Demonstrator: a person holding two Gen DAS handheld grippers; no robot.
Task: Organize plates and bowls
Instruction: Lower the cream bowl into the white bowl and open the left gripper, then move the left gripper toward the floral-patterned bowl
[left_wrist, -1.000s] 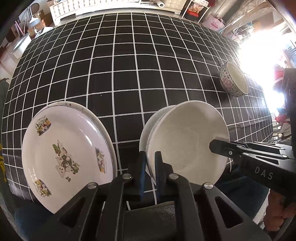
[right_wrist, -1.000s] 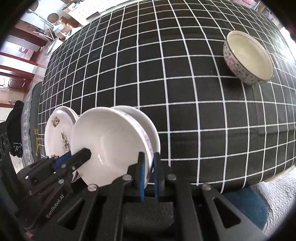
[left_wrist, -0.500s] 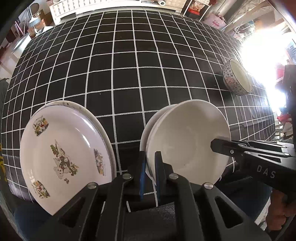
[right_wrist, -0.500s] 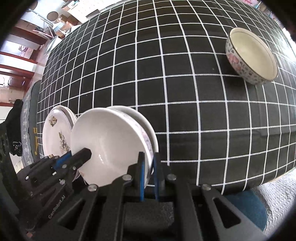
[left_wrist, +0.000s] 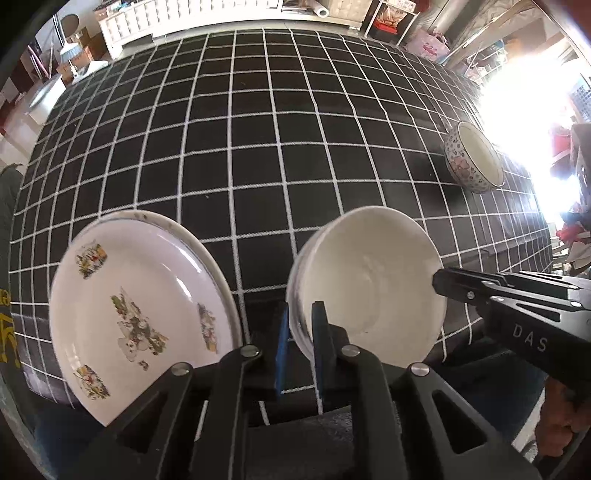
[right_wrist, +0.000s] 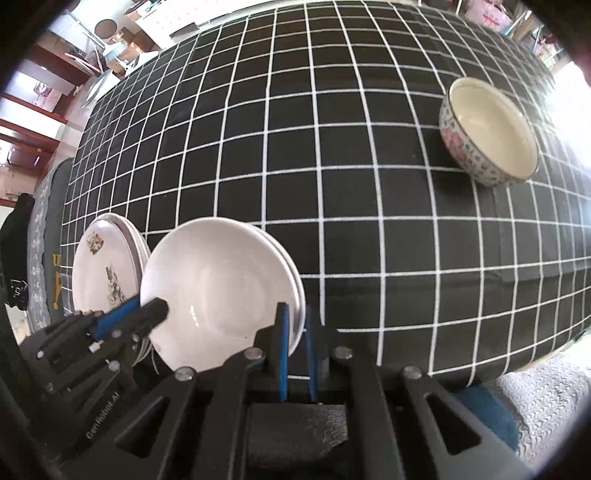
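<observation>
Both grippers hold a stack of white bowls (left_wrist: 369, 280) by opposite rims, near the table's front edge. My left gripper (left_wrist: 300, 314) is shut on the near-left rim; it also shows in the right wrist view (right_wrist: 147, 314). My right gripper (right_wrist: 295, 317) is shut on the near-right rim of the stack (right_wrist: 218, 288), and its fingers (left_wrist: 454, 286) show in the left wrist view. A stack of plates with printed pictures (left_wrist: 136, 314) lies left of the bowls, also seen in the right wrist view (right_wrist: 103, 273). A flower-patterned bowl (right_wrist: 487, 133) stands apart at the far right (left_wrist: 472, 162).
The table wears a black cloth with a white grid (left_wrist: 258, 129). Its front edge (right_wrist: 443, 354) runs just beyond my grippers. Furniture and clutter stand behind the far edge (left_wrist: 184, 11). Bright glare (left_wrist: 524, 92) washes out the far right.
The bowl stack has shifted slightly in both views and the patterned bowl now sits closer and lower. Both grips are unchanged.
</observation>
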